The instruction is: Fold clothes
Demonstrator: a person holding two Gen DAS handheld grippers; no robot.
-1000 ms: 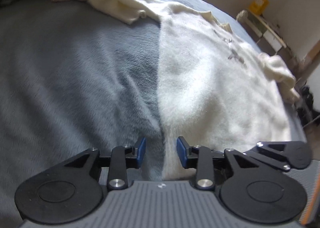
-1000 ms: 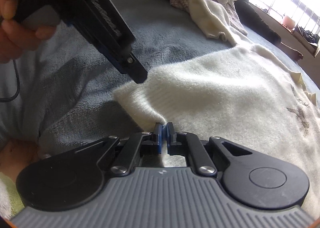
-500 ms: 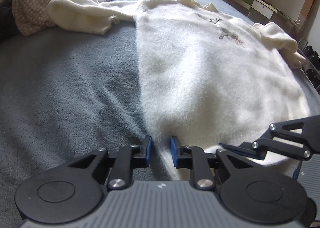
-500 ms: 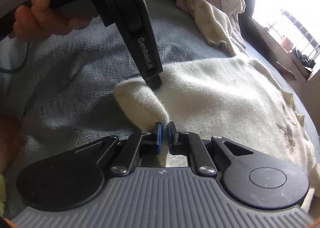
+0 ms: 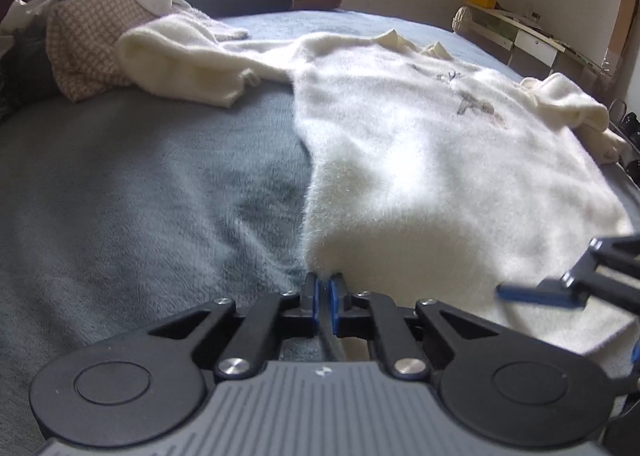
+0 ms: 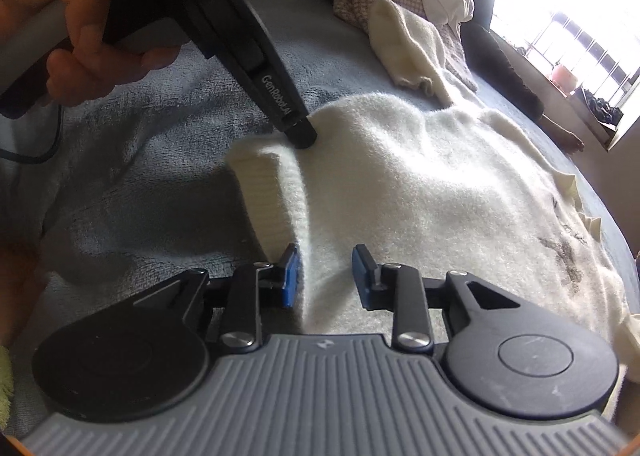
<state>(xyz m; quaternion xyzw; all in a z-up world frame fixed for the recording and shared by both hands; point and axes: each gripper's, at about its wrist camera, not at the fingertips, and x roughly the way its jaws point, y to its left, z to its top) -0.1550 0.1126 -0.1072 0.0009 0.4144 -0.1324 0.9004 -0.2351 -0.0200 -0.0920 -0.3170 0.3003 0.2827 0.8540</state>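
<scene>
Cream, fluffy knitted sweater [image 5: 420, 160] lies spread flat on the grey fleece-covered bed [image 5: 140, 196]. The left gripper [image 5: 323, 290] pinches its hem corner to lift for folding — the right gripper [image 6: 325, 270] is opening, pads off the knit.

My left gripper [image 5: 323, 292] is clamped on the hem corner of the white fuzzy sweater [image 5: 420, 160], which lies flat on the grey blanket [image 5: 140, 196]. My right gripper [image 5: 560, 288] pokes in at the right edge over the sweater's hem. Piled clothes [image 5: 100, 28] sit far left.
</scene>
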